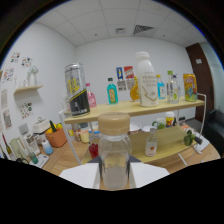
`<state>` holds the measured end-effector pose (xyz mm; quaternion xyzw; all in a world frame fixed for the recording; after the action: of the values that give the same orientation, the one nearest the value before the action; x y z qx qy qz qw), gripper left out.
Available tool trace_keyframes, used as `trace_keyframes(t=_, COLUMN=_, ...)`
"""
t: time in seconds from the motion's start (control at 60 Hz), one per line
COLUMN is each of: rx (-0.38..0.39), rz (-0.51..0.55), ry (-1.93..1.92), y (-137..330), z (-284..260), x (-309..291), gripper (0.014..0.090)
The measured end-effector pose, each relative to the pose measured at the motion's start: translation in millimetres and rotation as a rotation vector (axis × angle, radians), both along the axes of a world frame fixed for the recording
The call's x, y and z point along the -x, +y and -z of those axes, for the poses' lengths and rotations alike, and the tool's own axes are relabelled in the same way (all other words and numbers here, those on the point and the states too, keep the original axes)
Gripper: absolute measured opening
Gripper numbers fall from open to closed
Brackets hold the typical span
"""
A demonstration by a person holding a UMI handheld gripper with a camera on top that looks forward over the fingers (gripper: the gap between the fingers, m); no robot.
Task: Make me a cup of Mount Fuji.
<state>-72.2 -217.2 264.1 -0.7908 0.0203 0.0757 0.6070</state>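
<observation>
A clear plastic bottle [114,150] with a tan cap stands upright, close in, between my two fingers. The pale fingers [82,175] press against its lower body from both sides, so my gripper [114,169] is shut on it. The bottle's base and the fingers' lower parts are hidden. Beyond it is a two-level wooden shelf [125,111] of drinks. Its top board carries a silver and black can [76,90], a tall white bottle [146,80] and a yellow can [190,86].
Also on the top board are pink [91,97], teal [112,91] and orange [134,90] bottles. The lower board holds a small clear bottle [151,142] and a red item [93,149]. An orange pot [56,136] sits left of the shelf.
</observation>
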Motion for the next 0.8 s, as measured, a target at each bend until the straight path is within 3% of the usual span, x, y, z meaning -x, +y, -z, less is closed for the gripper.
trace_keyframes(t=0.3, rx=0.108, rz=0.070, ry=0.263, y=-8, z=114, x=-6, gripper=0.0388)
trace_keyframes(t=0.567, rx=0.180, rz=0.163, ry=0.913, y=1, z=148, x=-10, gripper=0.0390)
trace_keyframes(t=0.8, rx=0.228, rz=0.176, ry=1.324, y=5, z=147, x=3, gripper=0.0385)
